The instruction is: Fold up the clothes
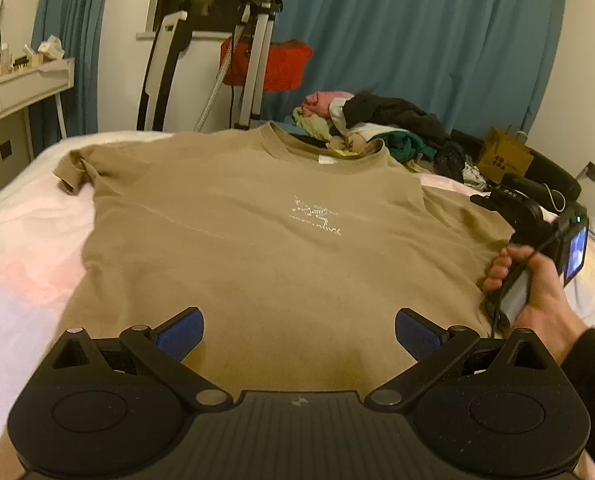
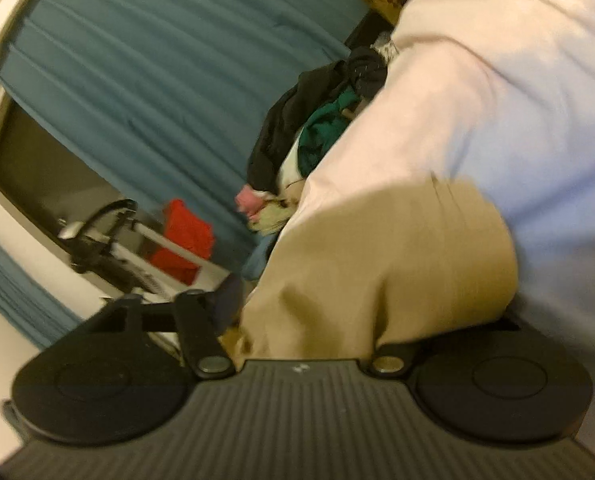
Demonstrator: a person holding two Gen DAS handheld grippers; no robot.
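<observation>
Shirt: tan T-shirt (image 1: 257, 232) flat on white bed (image 1: 21, 248), frame centre; white chest logo, unreadable.
Left gripper (image 1: 299, 334): spread above hem.
Right gripper (image 2: 309, 312): tan fabric bunched between fingers; closure indeterminate.
Clutter: clothes pile (image 1: 377, 124) behind collar.

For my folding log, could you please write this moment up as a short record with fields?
surface: bed with a white sheet
garment: tan T-shirt, spread flat, front up
left gripper: open, above the shirt's hem, holding nothing
right gripper: at the shirt's right side, tan cloth bunched between its fingers; closure hidden
background: pile of clothes beyond the collar, blue curtain
</observation>
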